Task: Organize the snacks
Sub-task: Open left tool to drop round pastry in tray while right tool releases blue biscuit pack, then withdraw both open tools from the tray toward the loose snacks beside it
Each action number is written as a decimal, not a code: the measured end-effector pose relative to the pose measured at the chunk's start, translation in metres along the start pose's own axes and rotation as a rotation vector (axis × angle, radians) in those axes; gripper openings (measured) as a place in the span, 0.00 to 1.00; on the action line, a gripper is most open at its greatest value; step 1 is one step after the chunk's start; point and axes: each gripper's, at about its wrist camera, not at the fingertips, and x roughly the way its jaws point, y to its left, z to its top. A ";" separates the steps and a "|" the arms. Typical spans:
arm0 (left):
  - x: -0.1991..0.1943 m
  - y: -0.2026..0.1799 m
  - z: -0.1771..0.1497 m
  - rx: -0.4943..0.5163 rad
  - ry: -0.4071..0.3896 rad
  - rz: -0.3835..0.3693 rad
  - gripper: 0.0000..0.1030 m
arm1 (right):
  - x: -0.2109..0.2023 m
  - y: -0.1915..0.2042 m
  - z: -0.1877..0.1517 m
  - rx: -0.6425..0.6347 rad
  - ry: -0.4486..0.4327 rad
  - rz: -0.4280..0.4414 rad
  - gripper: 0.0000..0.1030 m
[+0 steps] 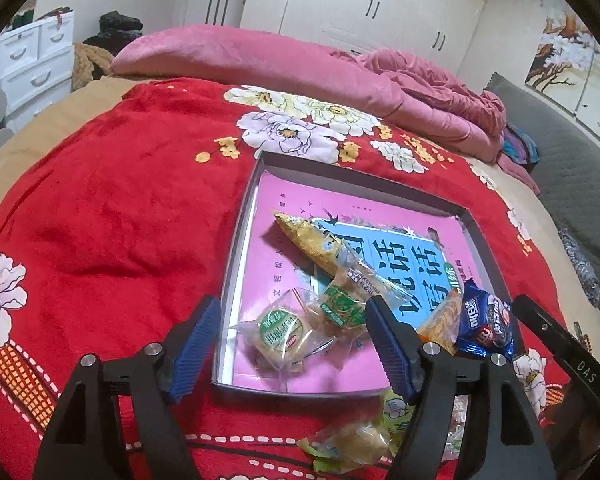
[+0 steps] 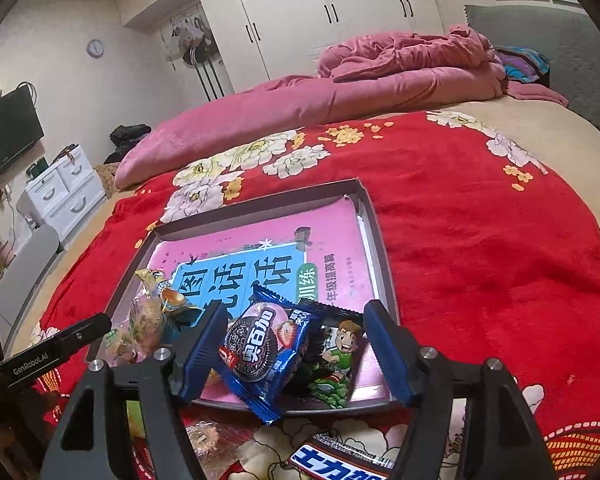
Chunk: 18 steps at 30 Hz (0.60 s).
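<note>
Shallow grey cardboard tray (image 1: 236, 248) with pink liner, on the red floral blanket (image 1: 112, 208) over the bed, holds about five snacks: gold foil cone (image 1: 312, 240), green-label pastries (image 1: 278, 330), blue cookie packet (image 2: 260, 350) at its near edge. Several packets (image 1: 348, 446) remain on blanket before the tray. Left tongs (image 1: 290, 344) released; right tongs (image 2: 294, 354) released around cookie packet. Pink quilt (image 1: 300, 64) well clear.

Your right tongs (image 2: 296, 354) stand apart over the tray's (image 2: 260, 205) near edge. Blue cookie packet (image 2: 260, 350) sits between the pads, leaning on the left one; cartoon packet (image 2: 334, 364) just beside it.
</note>
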 end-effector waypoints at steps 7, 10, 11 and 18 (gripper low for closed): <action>-0.007 -0.001 -0.002 0.014 -0.014 -0.004 0.74 | -0.005 0.000 -0.002 0.003 -0.002 0.005 0.68; -0.010 -0.004 -0.003 0.024 -0.017 -0.007 0.74 | -0.007 0.003 -0.003 -0.007 -0.001 0.007 0.68; -0.010 -0.004 -0.004 0.027 -0.016 -0.007 0.74 | -0.008 0.004 -0.003 -0.012 -0.003 0.009 0.68; -0.016 -0.005 -0.007 0.039 -0.019 -0.005 0.74 | -0.012 0.010 -0.006 -0.032 -0.003 0.012 0.68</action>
